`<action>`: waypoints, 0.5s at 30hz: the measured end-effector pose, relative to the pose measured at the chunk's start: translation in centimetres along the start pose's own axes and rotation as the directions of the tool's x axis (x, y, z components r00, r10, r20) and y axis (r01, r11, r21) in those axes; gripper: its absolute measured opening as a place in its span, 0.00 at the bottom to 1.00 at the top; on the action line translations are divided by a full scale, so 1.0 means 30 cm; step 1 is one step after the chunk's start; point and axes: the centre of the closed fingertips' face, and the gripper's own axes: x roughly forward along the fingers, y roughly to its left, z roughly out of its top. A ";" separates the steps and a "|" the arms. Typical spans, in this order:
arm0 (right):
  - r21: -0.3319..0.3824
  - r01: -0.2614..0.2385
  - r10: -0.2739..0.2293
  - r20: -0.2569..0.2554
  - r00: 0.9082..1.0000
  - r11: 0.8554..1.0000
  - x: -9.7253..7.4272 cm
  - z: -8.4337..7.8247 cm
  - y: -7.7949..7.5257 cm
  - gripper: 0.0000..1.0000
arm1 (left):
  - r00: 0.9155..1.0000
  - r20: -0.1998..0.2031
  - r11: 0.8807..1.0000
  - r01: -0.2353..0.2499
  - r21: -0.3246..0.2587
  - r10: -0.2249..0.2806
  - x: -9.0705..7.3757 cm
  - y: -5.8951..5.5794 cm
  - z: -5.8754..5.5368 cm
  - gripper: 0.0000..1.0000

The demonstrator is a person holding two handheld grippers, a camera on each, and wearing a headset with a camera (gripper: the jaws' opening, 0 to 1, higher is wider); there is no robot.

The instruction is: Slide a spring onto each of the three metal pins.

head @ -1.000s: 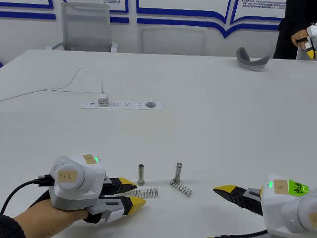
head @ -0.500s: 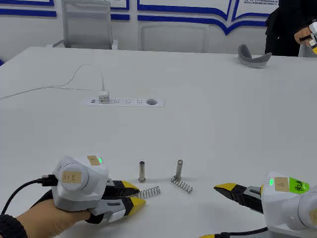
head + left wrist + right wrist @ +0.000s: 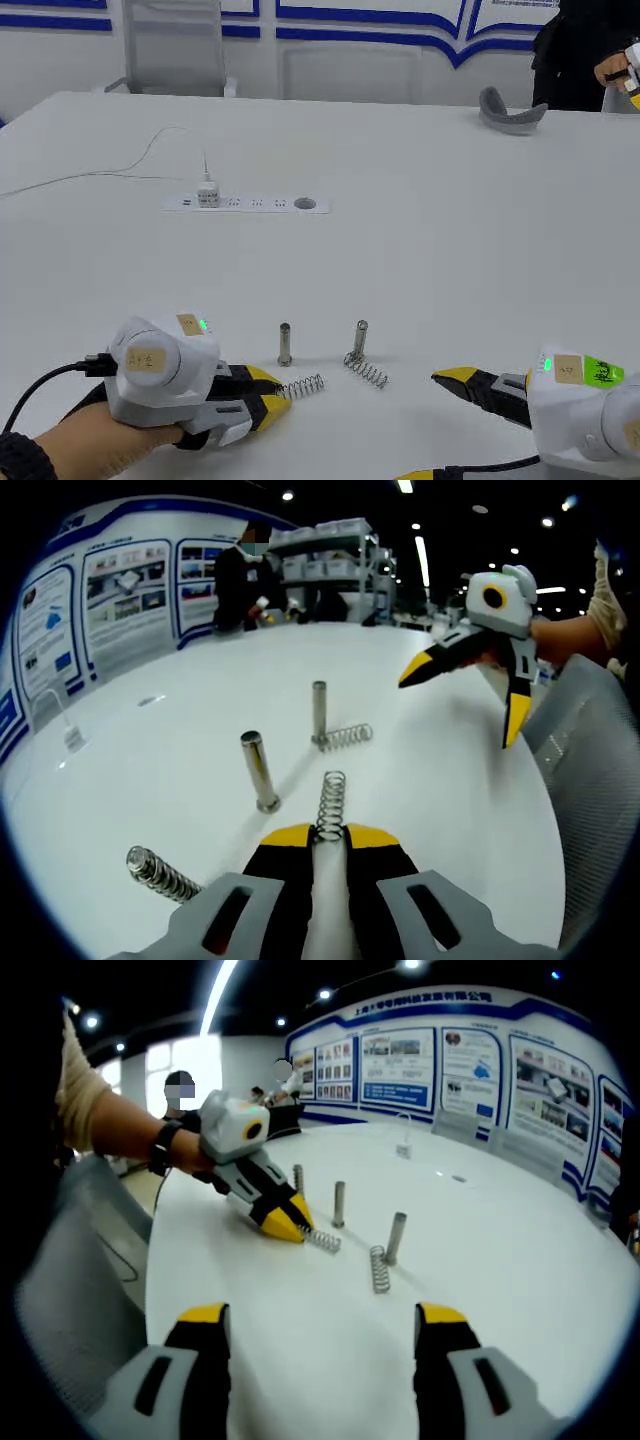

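Currently: spring held by one end only, with slip and tip-over risk

We find the left gripper (image 3: 329, 832) with its fingers (image 3: 288, 838) closed on the near end of a spring (image 3: 331, 798). The spring lies flat on the bench (image 3: 420, 200) and points away toward two upright pins. The right gripper (image 3: 318, 1315) hangs wide open and empty, well apart to the side.

Risks, in our judgement: the grip takes only the last coils, so the spring may sag, swing or pop out when lifted. Its free end must then meet a narrow pin top, and a skewed approach could catch a coil on the rim. We cannot tell whether the pins are fixed, so a sideways push might topple the near pin (image 3: 257, 770).

Condition: the held spring is thin bright wire, open-coiled and straight. A second spring (image 3: 347, 737) lies touching the foot of the far pin (image 3: 319, 708). A third pin (image 3: 158, 872), just beside the left gripper, already carries a spring.
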 end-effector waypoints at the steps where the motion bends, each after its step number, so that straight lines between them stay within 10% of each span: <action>1: 0.000 0.000 0.000 0.000 1.000 1.000 0.000 0.000 0.000 0.76 | 1.000 -0.001 1.000 0.001 0.002 -0.001 0.000 0.000 0.000 0.11; 15: -0.027 -0.004 0.004 0.015 1.000 1.000 0.001 0.035 0.009 0.74 | 1.000 0.002 1.000 0.000 0.021 0.000 -0.030 -0.003 0.008 0.10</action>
